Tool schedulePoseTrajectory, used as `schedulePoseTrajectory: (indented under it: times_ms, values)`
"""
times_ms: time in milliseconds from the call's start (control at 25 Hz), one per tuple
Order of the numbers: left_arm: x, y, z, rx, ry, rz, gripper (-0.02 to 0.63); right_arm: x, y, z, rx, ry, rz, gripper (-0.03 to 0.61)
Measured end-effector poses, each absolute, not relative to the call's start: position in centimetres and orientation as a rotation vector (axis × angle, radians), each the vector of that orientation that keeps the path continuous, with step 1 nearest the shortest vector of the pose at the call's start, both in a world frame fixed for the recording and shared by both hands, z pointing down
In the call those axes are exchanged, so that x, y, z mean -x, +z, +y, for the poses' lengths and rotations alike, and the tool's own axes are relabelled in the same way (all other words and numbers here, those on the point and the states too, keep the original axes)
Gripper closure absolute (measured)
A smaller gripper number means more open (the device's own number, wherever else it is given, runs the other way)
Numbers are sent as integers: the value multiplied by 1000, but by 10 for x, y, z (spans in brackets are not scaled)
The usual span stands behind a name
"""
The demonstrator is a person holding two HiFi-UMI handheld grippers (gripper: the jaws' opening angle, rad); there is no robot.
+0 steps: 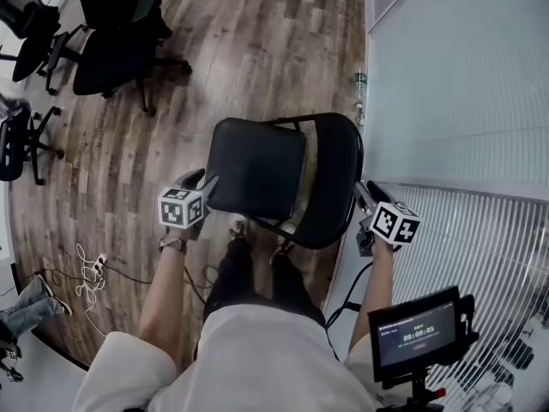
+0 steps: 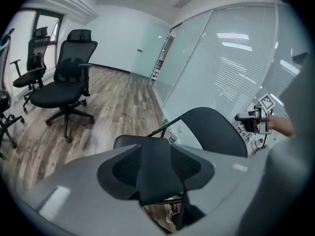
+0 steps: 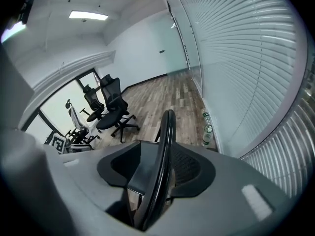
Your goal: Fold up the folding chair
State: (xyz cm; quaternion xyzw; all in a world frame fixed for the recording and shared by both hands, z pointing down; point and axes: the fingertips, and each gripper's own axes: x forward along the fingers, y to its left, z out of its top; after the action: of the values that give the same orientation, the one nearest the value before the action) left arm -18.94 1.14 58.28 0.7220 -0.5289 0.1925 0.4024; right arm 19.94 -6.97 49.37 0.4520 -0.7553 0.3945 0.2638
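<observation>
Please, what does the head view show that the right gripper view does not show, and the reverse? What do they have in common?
Only the head view: a small screen and loose cables. Only the right gripper view: a ceiling light, and the backrest rim seen edge-on between the right tongs. Both: the folding chair, office chairs and a bottle.

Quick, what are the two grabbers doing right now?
Left gripper: open, with the edge of the folding chair's seat between its jaws.
Right gripper: open wide, with the rim of the chair's backrest between its jaws.
</observation>
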Motion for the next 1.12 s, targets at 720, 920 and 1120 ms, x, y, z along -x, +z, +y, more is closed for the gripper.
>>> schedulePoseTrajectory:
  times_ms: [720,920,1120]
  values:
    - [203,662,3,-1749,440,-1155,402,-200,522,-71,-1150,1149,-1851,377]
    - [213,677,14,-1709,424,-1113,385,-196,519,-66,-1126,1160,-1822,379]
    - [219,703,17,-1679,396,-1084,379,-193,533,-64,-1100,1153,-1823,389]
